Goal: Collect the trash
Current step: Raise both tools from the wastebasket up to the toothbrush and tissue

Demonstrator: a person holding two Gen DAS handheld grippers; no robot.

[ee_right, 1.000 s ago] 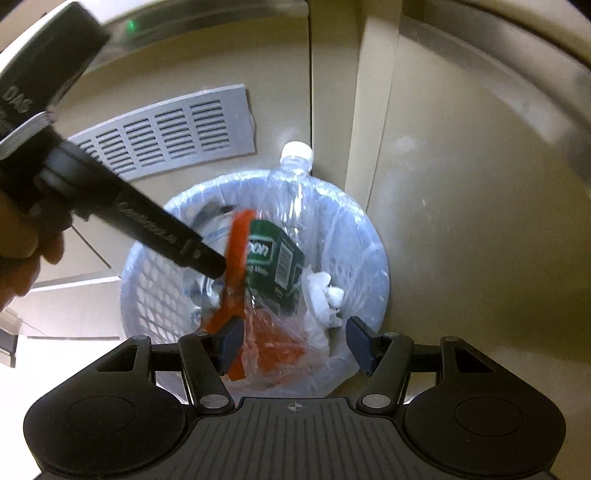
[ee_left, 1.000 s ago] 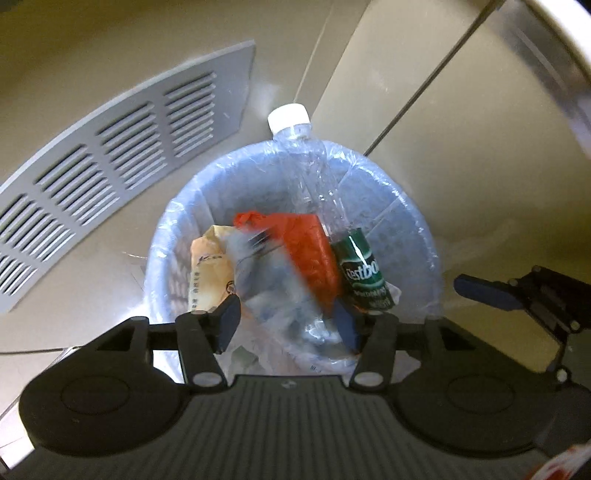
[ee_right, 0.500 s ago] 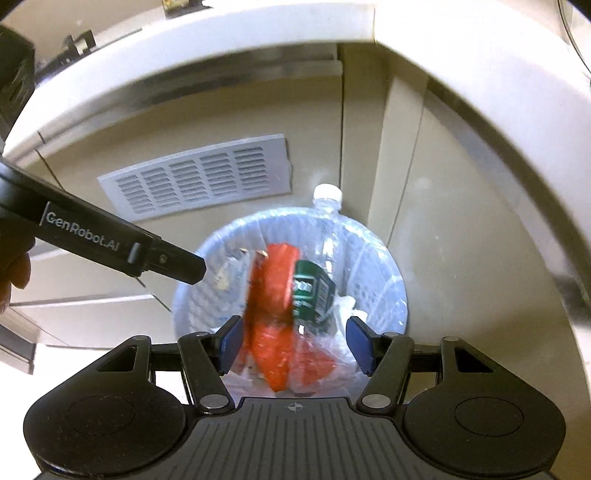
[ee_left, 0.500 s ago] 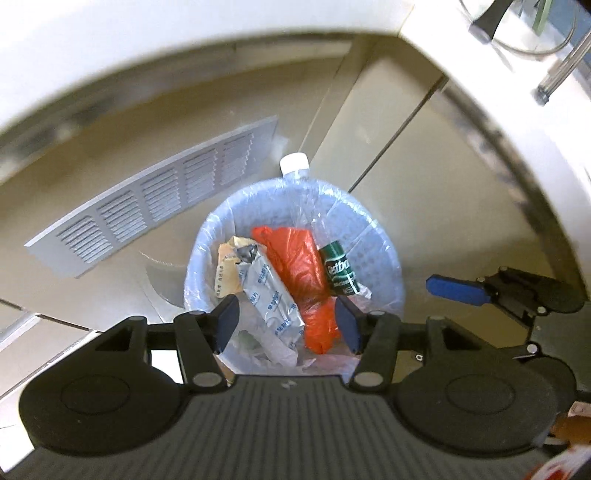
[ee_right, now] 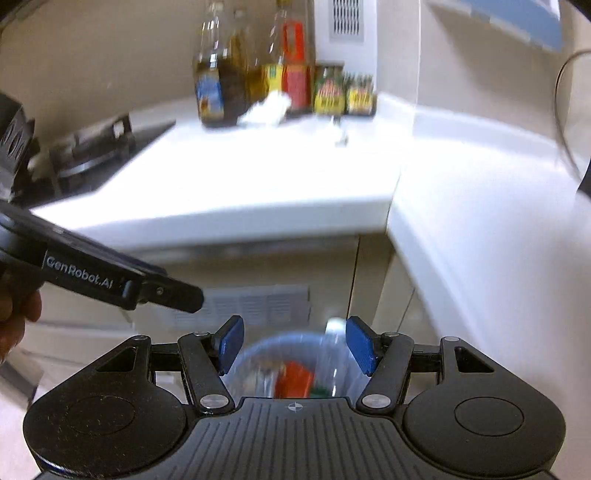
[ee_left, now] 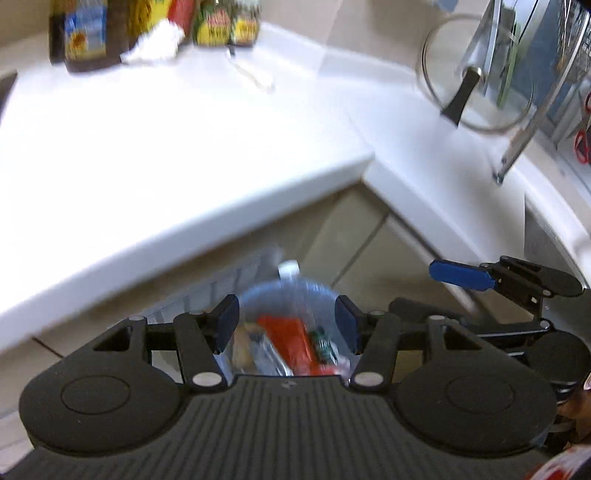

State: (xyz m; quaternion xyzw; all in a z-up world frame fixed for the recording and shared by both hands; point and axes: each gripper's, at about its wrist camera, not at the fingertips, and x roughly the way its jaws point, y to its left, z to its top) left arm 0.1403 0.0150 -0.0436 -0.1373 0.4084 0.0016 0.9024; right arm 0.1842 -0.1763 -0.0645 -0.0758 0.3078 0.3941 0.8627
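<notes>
Nearest, left gripper (ee_left: pixel 286 325): jaws apart, nothing between the pads; it looks down over the bin from above.
Right gripper (ee_right: pixel 291 345): jaws likewise apart and empty, angled down at the same bin; in the left view its blue pad shows off to the right, beside the left gripper.
Bin (ee_left: pixel 325 291): on the floor below both grippers, against the cabinet corner, lined with a clear bag; a red wrapper (ee_left: pixel 291 339), a packet and a clear bottle (ee_right: pixel 334 354) already lie inside, the bottle standing with its white cap up at the far rim.
Remaining trash: a crumpled white wad (ee_left: pixel 153 44) sits on the counter (ee_left: pixel 184 147), touching the front of the sauce bottles (ee_left: pixel 85 33), well beyond and above the bin.
Bearing: from the left gripper the wad lies ahead and to the left; from the right gripper (ee_right: pixel 267 107) ahead, near centre.
Nearer hand: probably the left, though blur makes this a judgement.
</notes>
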